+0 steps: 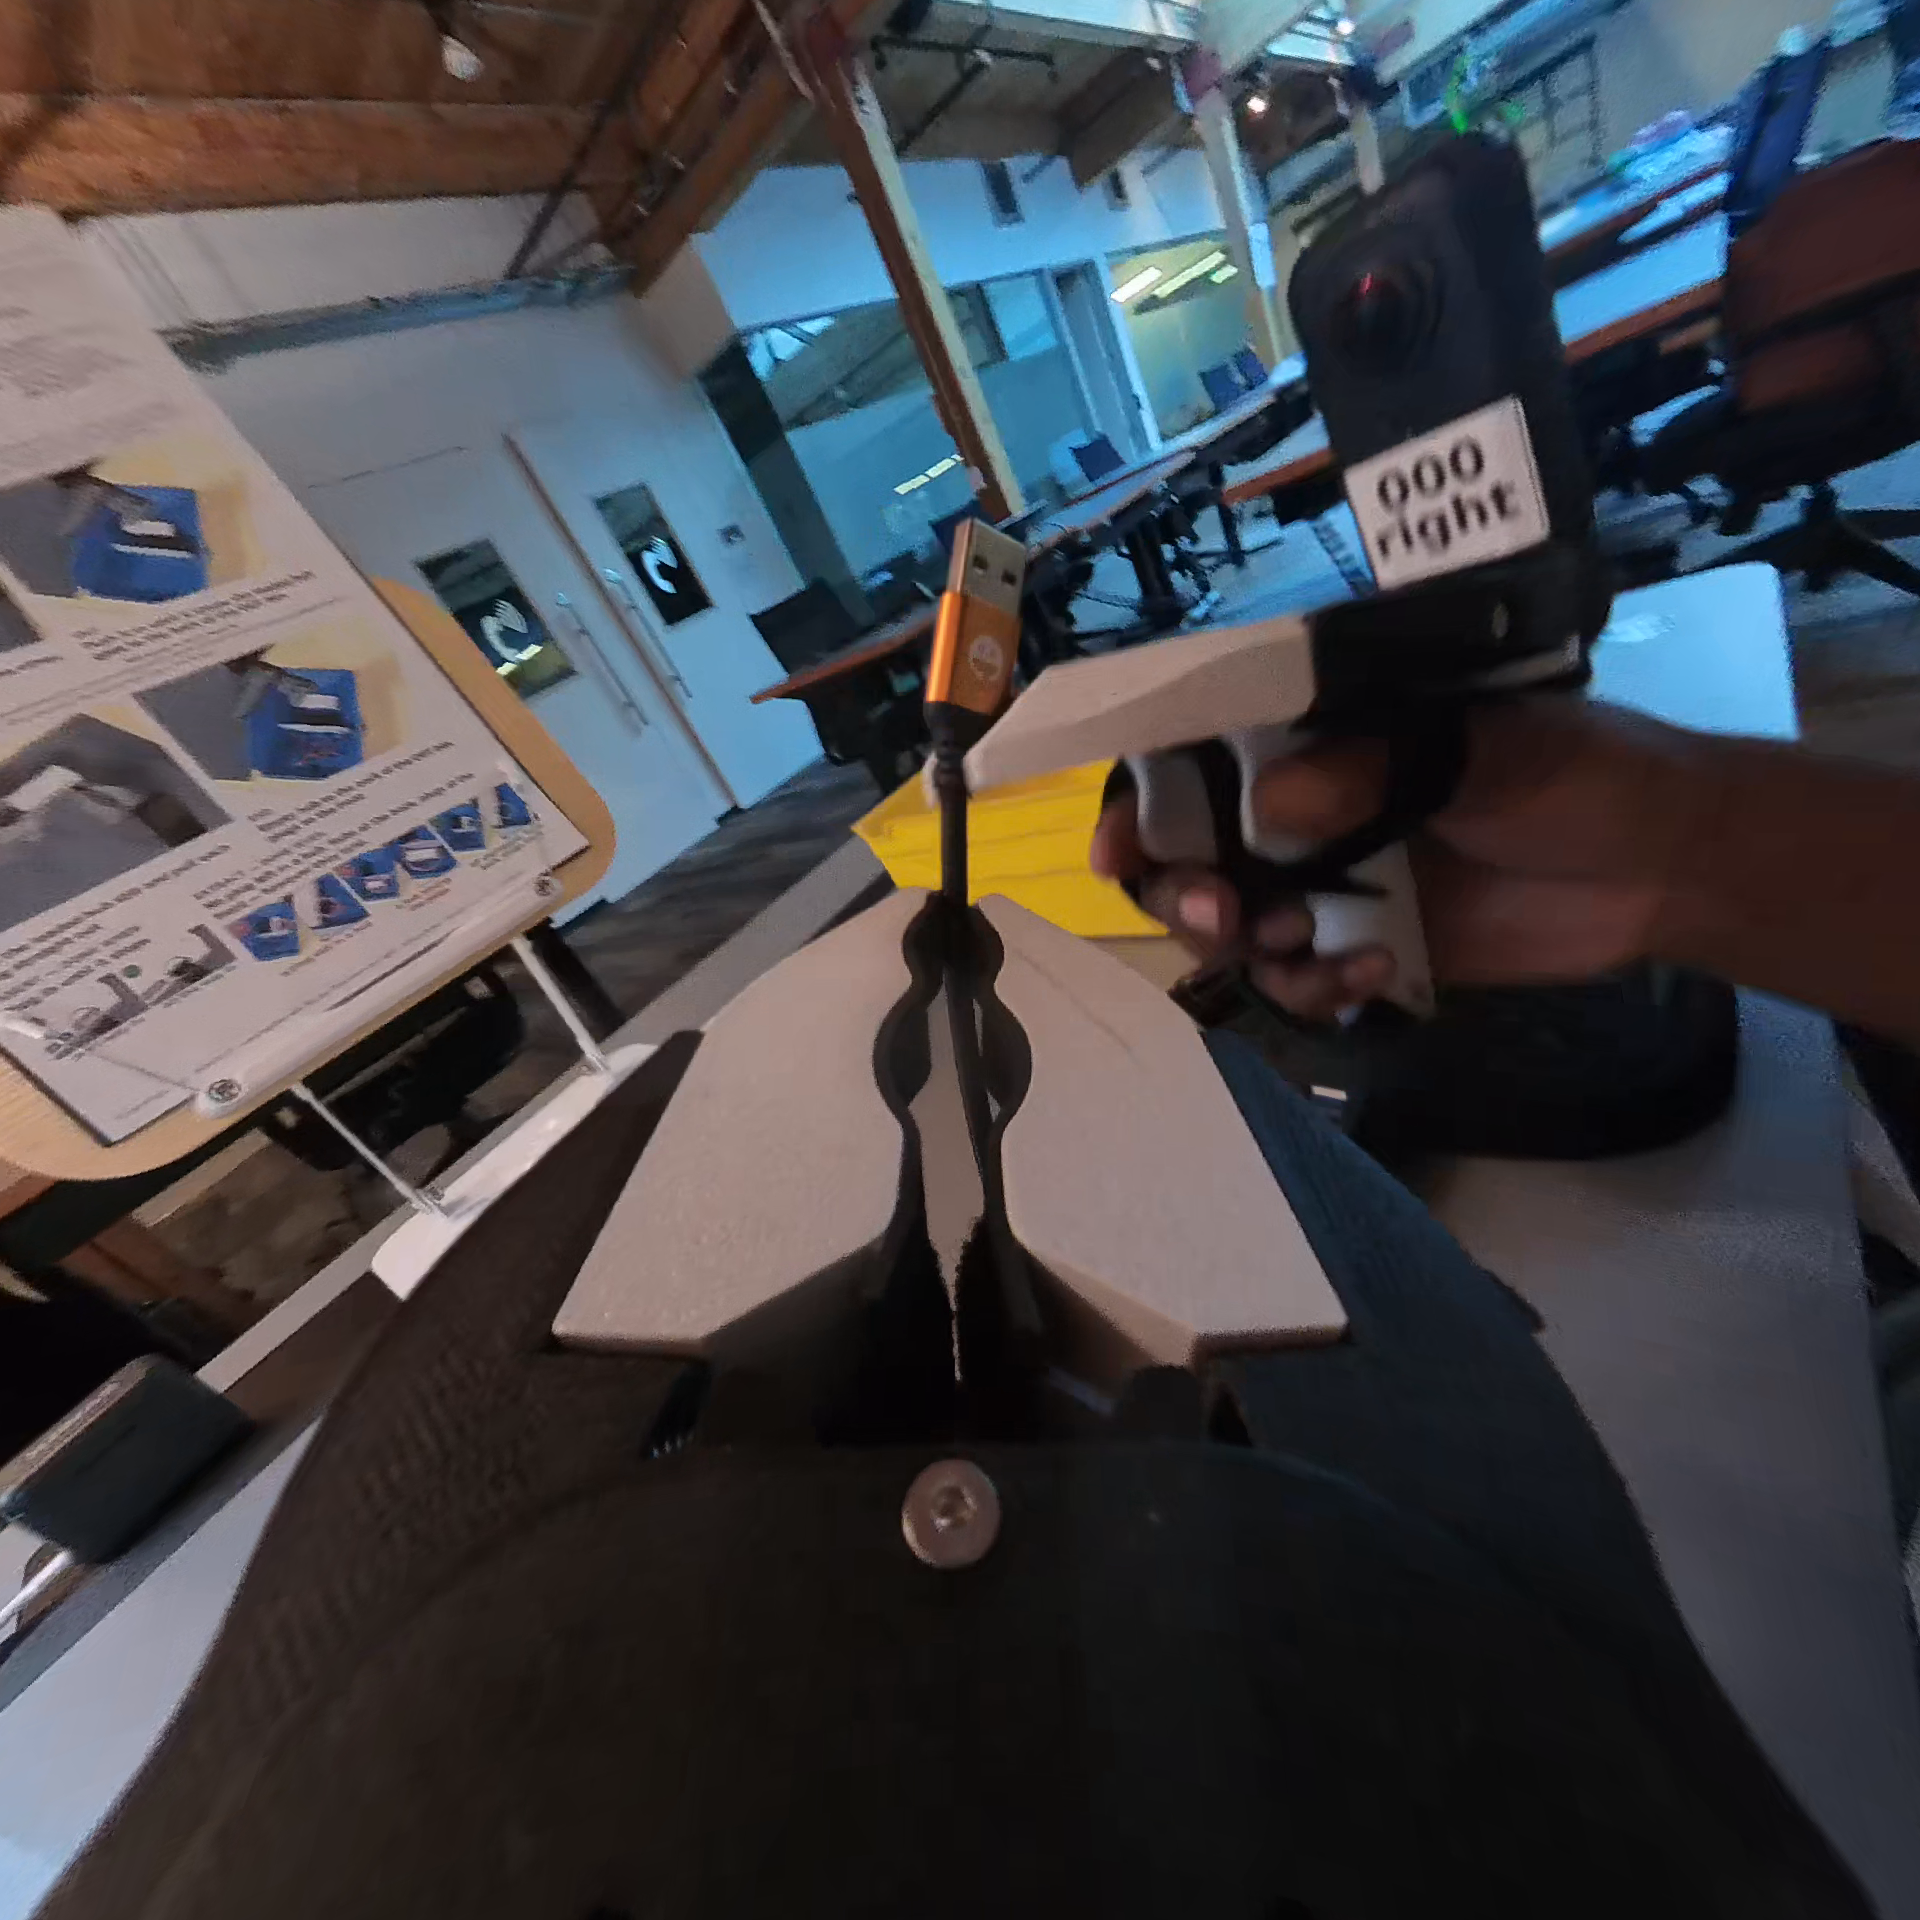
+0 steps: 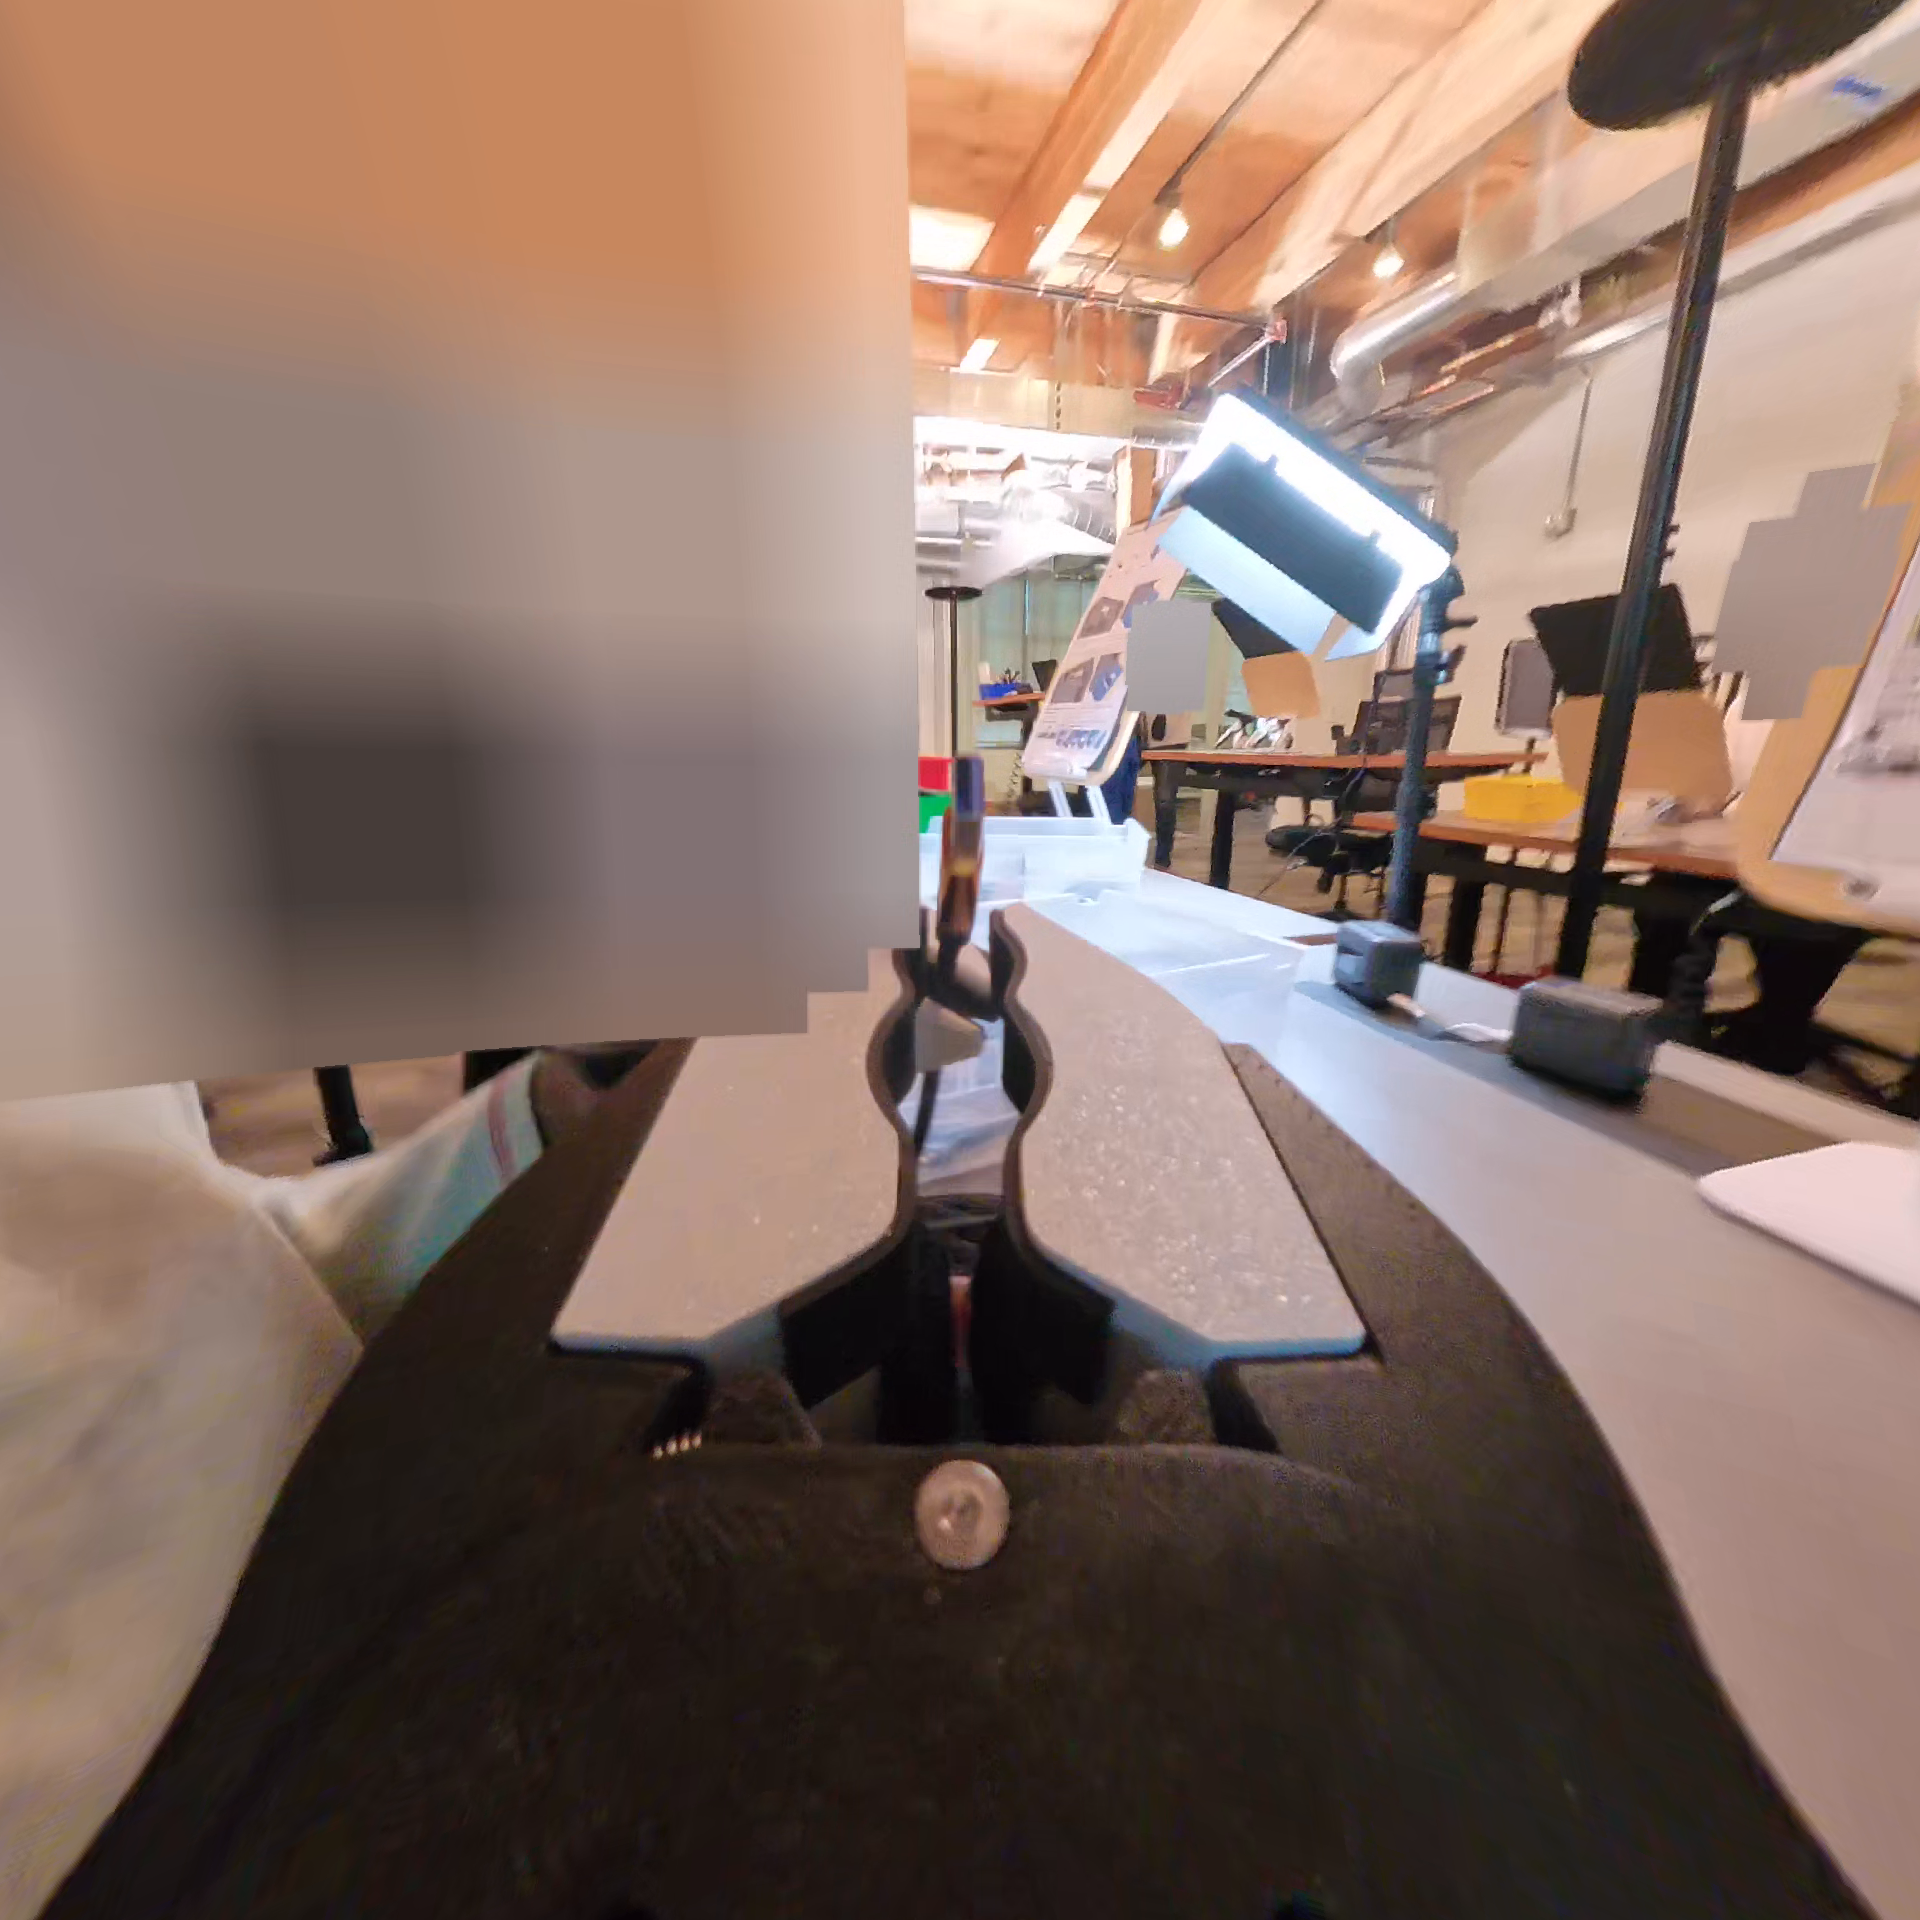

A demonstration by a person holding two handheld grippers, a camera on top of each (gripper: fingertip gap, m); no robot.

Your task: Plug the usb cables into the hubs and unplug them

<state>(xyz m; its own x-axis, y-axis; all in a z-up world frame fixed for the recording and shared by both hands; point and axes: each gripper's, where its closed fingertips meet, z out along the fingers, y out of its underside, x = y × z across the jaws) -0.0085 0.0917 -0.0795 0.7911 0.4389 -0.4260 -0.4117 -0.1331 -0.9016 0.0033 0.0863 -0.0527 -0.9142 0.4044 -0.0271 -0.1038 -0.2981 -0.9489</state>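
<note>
Orange brushed-metal USB plug shell with bare shiny steel tip on a matt black rubbery cable; left gripper fingers of grainy matt grey plastic on a ribbed black printed body; smooth matt grey desk; glossy yellow plastic bin; rough timber ceiling beams.
</note>
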